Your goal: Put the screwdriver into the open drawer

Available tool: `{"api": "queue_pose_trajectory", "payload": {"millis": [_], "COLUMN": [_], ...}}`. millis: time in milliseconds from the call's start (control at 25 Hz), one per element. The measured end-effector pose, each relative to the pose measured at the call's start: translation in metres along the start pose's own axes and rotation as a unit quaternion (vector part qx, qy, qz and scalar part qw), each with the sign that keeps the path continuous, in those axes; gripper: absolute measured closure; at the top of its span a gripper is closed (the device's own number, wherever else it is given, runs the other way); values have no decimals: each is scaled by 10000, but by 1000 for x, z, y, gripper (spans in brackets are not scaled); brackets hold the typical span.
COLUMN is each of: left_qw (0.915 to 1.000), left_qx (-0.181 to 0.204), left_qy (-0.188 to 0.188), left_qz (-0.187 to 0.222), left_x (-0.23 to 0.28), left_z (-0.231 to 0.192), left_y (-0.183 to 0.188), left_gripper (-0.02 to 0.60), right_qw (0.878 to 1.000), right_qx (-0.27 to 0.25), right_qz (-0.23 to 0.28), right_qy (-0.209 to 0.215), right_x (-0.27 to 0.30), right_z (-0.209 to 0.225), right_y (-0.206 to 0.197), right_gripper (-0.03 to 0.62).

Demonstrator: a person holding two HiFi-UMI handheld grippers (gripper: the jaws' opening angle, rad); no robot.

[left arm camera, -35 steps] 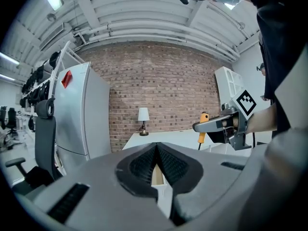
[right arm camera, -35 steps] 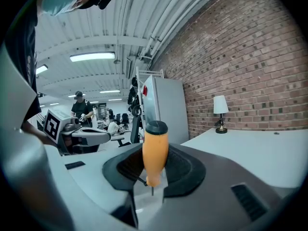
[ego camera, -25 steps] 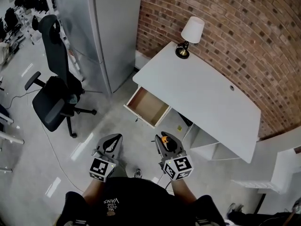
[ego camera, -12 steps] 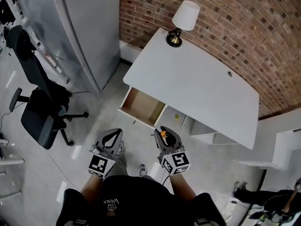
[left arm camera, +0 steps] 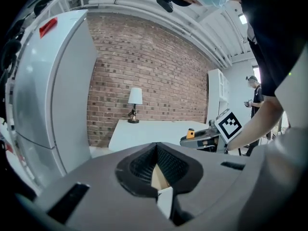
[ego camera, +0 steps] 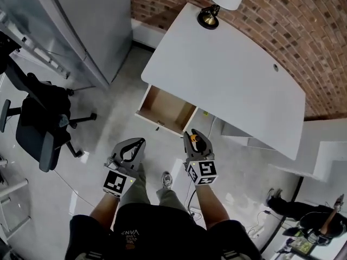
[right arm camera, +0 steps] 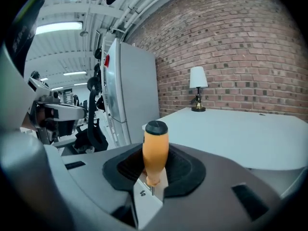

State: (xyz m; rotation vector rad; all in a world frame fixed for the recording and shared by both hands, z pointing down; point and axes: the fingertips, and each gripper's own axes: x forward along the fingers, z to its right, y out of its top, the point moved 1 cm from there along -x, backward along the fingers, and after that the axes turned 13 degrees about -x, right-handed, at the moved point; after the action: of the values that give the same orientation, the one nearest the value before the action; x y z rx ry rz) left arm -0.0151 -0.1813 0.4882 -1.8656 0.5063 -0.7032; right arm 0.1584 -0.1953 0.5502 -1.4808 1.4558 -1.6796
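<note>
Right claw clamping screwdriver (orange handle), near open drawer front edge

The drawer stood pulled out from under the counter, its interior open from above. Bare floor lay between it and the left tool and right tool. The counter edge overhung the drawer's rear. An office chair and a grey cabinet stood well apart at left.
</note>
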Motion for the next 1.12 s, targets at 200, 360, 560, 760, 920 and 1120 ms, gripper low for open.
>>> {"api": "queue_pose_trajectory", "payload": {"millis": [200,360,560,760,920,1120], "left_qw": [9999,9999,9996,9992,9986,9981], "left_qx": [-55,-49,-151,-266,-412,-513], "left_qy": [-100,-158,-175,-61,81,194], "left_qz": [-88,-33,-152,-297,-336,-295], "left_x": [19,30,34,33,30,33], "left_z": [-21,-36,-51,-70,-90,-114], "left_y": [-20,-33,-56,-75,-85,-94], "left_gripper": [574,575,575,575,575,575], "right_qw": [9991,9975,9955,9933,9918,9874], "right_qx": [4,54,8,-129,-48,-167], "right_qz": [-431,-703,-913,-1031,-1146,-1355], "right_qy": [-24,51,261,503,563,801], "right_x": [43,80,122,165,196,231], "right_z": [7,6,-5,-15,-19,-24], "right_y": [-43,-76,-99,-111,-120,-132], "right_gripper": [496,496,496,496,496,496]}}
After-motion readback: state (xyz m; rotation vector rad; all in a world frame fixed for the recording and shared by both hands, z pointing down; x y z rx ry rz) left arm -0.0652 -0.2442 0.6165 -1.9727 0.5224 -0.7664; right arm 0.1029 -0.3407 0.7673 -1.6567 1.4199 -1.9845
